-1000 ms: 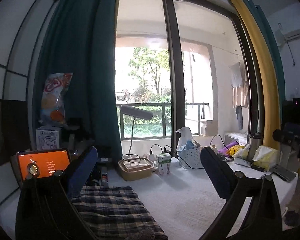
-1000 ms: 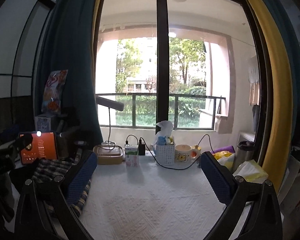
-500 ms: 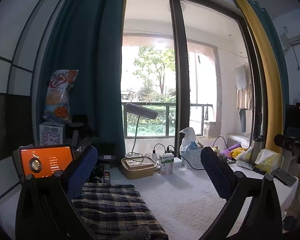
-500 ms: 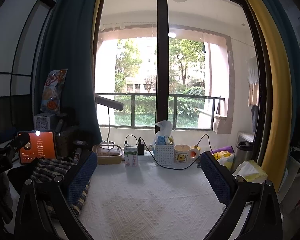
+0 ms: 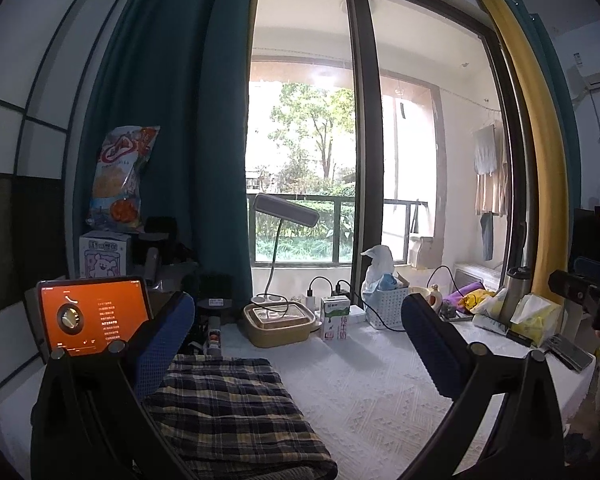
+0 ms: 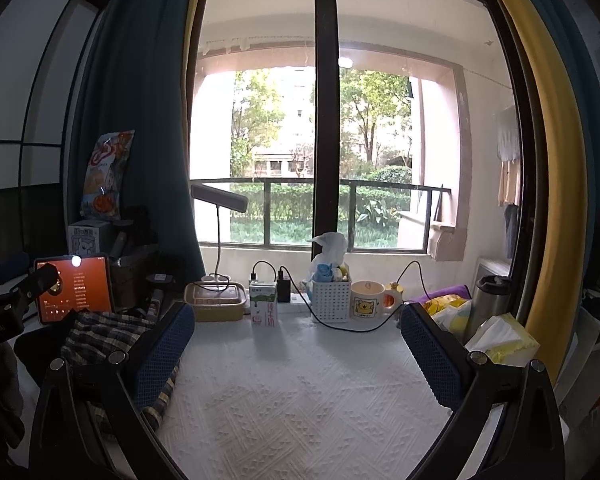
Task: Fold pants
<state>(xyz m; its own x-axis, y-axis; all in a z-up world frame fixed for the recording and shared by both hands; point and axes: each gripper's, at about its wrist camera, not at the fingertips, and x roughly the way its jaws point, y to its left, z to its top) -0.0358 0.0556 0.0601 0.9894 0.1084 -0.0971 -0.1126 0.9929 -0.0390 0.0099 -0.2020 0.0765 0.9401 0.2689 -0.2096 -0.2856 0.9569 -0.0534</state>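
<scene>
Each claw is built alike. The left claw [image 5: 296, 344] is formed of two black angular arms, each tipped with a blue finger pad [image 5: 162, 344] of dimpled, grid-textured rubber. Round silver screw heads [image 5: 116, 346] are set into the black arms near the pads. The right claw [image 6: 296, 348] is made the same way: black arms, blue textured pads [image 6: 430, 354], silver screws [image 6: 475, 357].

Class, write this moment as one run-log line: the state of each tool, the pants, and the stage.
left tool: open, empty | right tool: open, empty | plaid pants: folded, lying on white table cover | stage: fold appears done
</scene>
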